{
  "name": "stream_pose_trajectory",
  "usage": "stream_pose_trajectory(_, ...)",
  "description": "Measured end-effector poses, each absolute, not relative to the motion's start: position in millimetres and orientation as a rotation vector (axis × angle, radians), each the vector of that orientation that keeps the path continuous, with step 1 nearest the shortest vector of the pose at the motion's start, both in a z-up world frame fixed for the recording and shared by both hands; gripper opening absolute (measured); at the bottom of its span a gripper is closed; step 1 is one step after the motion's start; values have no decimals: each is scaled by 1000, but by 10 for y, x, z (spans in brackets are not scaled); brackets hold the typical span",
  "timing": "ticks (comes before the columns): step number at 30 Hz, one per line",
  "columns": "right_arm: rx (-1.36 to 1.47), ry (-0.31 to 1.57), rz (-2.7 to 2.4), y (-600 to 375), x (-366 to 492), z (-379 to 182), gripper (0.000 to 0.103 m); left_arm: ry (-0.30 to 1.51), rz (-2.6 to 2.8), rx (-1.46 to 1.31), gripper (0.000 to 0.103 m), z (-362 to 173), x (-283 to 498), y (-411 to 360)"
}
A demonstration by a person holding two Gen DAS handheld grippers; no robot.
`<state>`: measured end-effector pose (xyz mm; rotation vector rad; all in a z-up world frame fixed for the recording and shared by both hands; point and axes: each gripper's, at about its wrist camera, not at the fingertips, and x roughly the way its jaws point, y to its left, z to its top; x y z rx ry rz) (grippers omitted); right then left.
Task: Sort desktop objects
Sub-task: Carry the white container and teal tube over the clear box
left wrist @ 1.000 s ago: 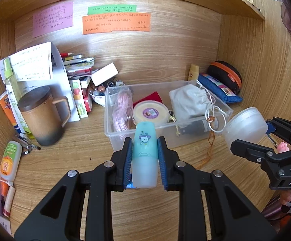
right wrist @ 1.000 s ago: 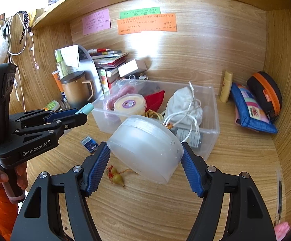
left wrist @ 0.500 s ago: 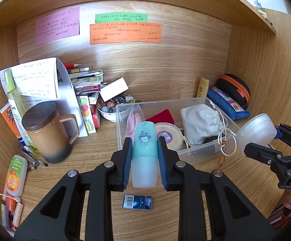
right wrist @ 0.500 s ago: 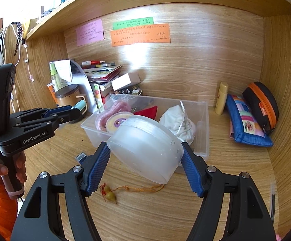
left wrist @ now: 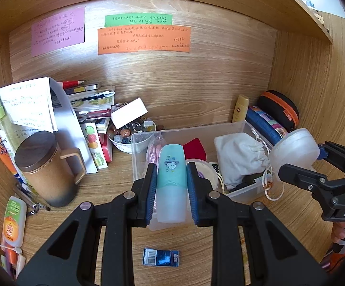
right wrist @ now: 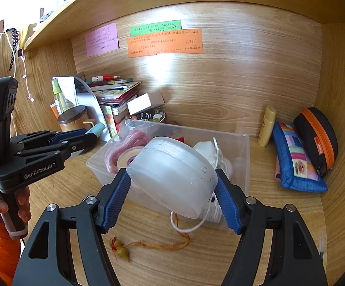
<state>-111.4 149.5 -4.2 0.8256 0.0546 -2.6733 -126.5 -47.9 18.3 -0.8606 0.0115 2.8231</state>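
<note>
My left gripper [left wrist: 171, 188] is shut on a teal and frosted small bottle [left wrist: 171, 181], held upright above the desk in front of the clear plastic box [left wrist: 244, 194]. My right gripper [right wrist: 172, 197] is shut on a round frosted white jar [right wrist: 172, 176], tilted, over the near wall of the clear box [right wrist: 240, 159]. The box holds a white drawstring pouch [left wrist: 239, 157], pink cord [right wrist: 124, 150], a tape roll and a red cloth. The left gripper [right wrist: 86, 138] shows at the left of the right wrist view; the right gripper with the jar [left wrist: 294, 152] shows at the right of the left wrist view.
A brown lidded mug [left wrist: 46, 169], stacked books [left wrist: 89, 104] and a bowl of marbles [left wrist: 129, 135] crowd the back left. A yellow tube [right wrist: 266, 126], blue pouch [right wrist: 296, 164] and black-orange case [right wrist: 317, 135] lie right. A small blue box [left wrist: 160, 257] and a gourd charm [right wrist: 121, 250] lie on the desk in front.
Both grippers have drawn back and slightly up from the box, each keeping its grip. The small blue box and the gourd charm on its cord have come into view on the desk.
</note>
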Motion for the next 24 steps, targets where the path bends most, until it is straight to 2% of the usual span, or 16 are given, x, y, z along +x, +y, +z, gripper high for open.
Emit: stream_pose_trajectory(24, 845, 122, -2647, 1274, -1729, 46, 67, 43, 2745, -875, 24, 178, -1841, -300)
